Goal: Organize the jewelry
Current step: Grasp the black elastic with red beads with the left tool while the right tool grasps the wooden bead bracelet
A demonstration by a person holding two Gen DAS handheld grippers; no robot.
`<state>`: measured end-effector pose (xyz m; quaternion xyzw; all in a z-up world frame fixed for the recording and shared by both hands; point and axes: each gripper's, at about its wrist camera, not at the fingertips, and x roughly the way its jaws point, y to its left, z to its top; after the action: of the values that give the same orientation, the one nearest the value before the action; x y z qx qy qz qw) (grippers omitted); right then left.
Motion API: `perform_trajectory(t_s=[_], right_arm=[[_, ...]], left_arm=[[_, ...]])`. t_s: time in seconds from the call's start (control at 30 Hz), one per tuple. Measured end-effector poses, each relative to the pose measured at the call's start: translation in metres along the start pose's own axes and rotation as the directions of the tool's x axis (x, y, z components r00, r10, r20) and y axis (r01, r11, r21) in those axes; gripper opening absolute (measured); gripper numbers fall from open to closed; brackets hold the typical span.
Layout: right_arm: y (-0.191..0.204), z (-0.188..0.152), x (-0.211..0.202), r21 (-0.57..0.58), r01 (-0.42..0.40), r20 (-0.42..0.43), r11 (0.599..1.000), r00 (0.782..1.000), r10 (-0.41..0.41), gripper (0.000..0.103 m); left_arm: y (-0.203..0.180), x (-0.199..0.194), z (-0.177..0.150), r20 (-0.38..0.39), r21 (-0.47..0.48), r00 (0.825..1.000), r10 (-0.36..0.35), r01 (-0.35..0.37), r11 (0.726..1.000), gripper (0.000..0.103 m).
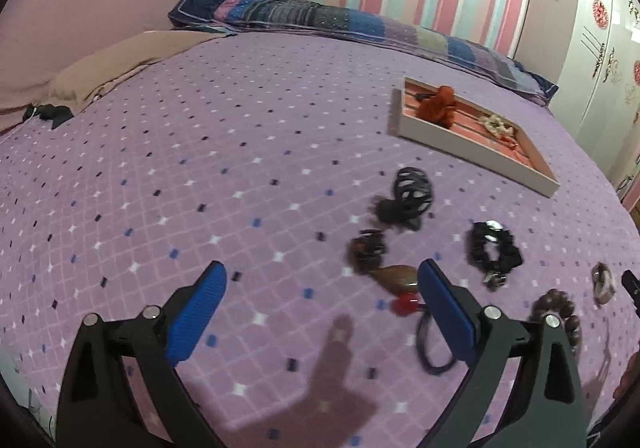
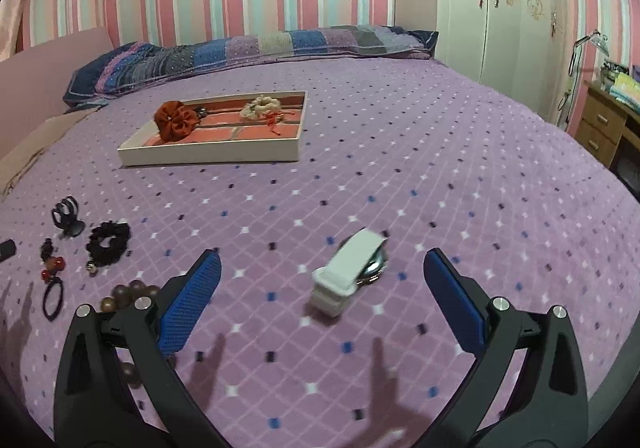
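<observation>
A white tray [image 1: 460,145] on the purple bed holds a red scrunchie [image 1: 438,105] and a cream scrunchie [image 1: 496,124]; the tray also shows in the right wrist view [image 2: 208,157]. My left gripper [image 1: 320,284] is open and empty above the bed; a brown-and-red beaded hair tie [image 1: 394,276] lies by its right finger, with a black claw clip [image 1: 412,193] and a black scrunchie [image 1: 494,248] beyond. My right gripper [image 2: 320,272] is open, with a white watch [image 2: 352,268] lying between its fingers. A brown bead bracelet [image 2: 130,294] lies by its left finger.
A striped pillow [image 2: 248,47] lies along the striped wall. A white wardrobe [image 2: 500,7] and a wooden desk [image 2: 604,123] stand at the right. A brown cloth [image 1: 120,63] lies at the bed's far left. A small ring-like piece [image 1: 602,282] lies at the right.
</observation>
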<state>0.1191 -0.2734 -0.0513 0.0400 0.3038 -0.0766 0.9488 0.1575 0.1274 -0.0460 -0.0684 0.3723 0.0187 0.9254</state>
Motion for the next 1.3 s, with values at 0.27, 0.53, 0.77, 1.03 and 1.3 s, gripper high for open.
perform_trajectory(t_s=[0.27, 0.53, 0.77, 1.03, 1.3], right_arm=[[0.031, -0.015, 0.005, -0.044, -0.029, -0.028, 0.999, 0.999, 0.027, 0.099], [0.056, -0.03, 0.013, -0.105, -0.041, -0.055, 0.994, 0.998, 0.035, 0.099], [0.064, -0.038, 0.017, -0.115, -0.045, -0.076, 0.992, 0.996, 0.036, 0.098], [0.065, -0.04, 0.018, -0.123, -0.043, -0.081, 0.991, 0.996, 0.033, 0.098], [0.067, -0.04, 0.019, -0.128, -0.053, -0.088, 0.99, 0.995, 0.042, 0.098]], left_arm=[[0.02, 0.008, -0.009, -0.029, -0.045, 0.999, -0.027, 0.026, 0.999, 0.094], [-0.023, 0.012, -0.03, -0.032, 0.057, 0.996, -0.078, 0.08, 0.995, 0.094], [-0.047, 0.021, -0.039, -0.052, 0.125, 0.995, -0.083, 0.089, 0.988, 0.094], [-0.045, 0.026, -0.041, -0.064, 0.12, 0.994, -0.089, 0.097, 0.988, 0.094], [-0.047, 0.028, -0.041, -0.062, 0.136, 0.995, -0.082, 0.09, 0.987, 0.094]])
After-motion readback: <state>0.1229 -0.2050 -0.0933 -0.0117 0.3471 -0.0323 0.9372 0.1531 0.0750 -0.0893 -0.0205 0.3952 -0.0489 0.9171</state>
